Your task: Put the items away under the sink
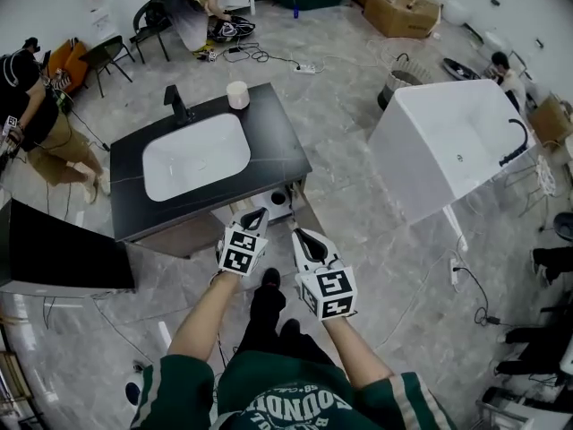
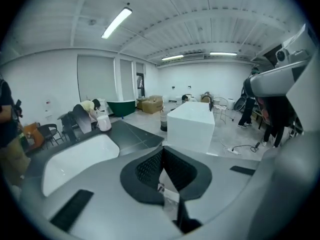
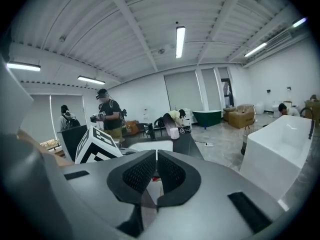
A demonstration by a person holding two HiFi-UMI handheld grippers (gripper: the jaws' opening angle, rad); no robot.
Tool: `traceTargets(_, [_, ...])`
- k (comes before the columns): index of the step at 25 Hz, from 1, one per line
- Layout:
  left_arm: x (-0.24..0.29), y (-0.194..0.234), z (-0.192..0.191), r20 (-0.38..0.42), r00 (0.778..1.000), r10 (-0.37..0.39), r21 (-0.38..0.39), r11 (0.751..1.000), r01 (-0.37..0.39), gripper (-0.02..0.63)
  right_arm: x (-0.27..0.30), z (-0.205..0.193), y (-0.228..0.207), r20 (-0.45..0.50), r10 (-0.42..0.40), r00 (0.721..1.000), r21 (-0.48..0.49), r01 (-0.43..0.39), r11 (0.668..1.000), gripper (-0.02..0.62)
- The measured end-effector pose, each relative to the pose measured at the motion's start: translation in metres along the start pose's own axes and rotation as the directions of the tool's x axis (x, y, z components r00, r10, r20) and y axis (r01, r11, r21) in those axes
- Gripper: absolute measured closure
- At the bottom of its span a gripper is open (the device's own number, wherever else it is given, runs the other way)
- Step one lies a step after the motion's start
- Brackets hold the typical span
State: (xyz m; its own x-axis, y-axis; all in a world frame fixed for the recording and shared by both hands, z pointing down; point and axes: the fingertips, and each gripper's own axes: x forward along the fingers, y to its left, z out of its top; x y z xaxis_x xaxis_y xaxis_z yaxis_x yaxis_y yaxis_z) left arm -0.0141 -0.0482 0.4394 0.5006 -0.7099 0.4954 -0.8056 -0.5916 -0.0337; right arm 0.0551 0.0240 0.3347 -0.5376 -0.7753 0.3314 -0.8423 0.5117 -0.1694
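A bystander in a black top (image 1: pixel 27 106) stood at 9 o'clock of the black desk (image 1: pixel 277 141), where a white sink (image 1: pixel 196 157) lay below a black faucet (image 1: pixel 178 106) and a white cup (image 1: pixel 237 94) stood at the desk's 1 o'clock corner. A white, rounded item (image 1: pixel 278 199), too small to identify, showed under the desk's 5 o'clock corner, beneath the sink's level. Just at 6 o'clock of that corner, a person in green sleeves held the left tongs (image 1: pixel 254 215) with its jaws pressed together on nothing. The right tongs (image 1: pixel 303 238), at the left one's 4 o'clock, was likewise closed and empty. Both pointed toward 12 o'clock. A white bathtub (image 1: pixel 452 146) stood well apart at 2 o'clock.
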Motion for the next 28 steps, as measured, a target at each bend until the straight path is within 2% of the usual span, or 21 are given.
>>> traceTargets(5, [-0.04,0.008,0.047,0.063,0.998,0.022,-0.037,0.999,-0.02,0.594,-0.03,0.036,0.022,0.023,0.012,1.0,-0.027,-0.011,1.0,0.552])
traceTargets(11, [-0.036,0.035,0.083,0.106,0.993,0.042,-0.027,0.999,-0.04,0.594,-0.018,0.057,0.027,0.037,0.032,0.999,-0.071,-0.029,0.997,0.552])
traceTargets(20, [0.031,0.119,0.114,0.117,0.991,0.057,-0.035,0.998,-0.054,0.591,0.074,0.094,-0.001,0.013,0.059,0.998,-0.09,-0.058,0.994,0.552])
traceTargets(28, [0.101,0.205,0.133,0.092,0.992,0.083,-0.081,0.994,-0.076,0.523,0.185,0.12,-0.036,-0.033,0.075,0.997,-0.071,-0.077,0.994,0.552])
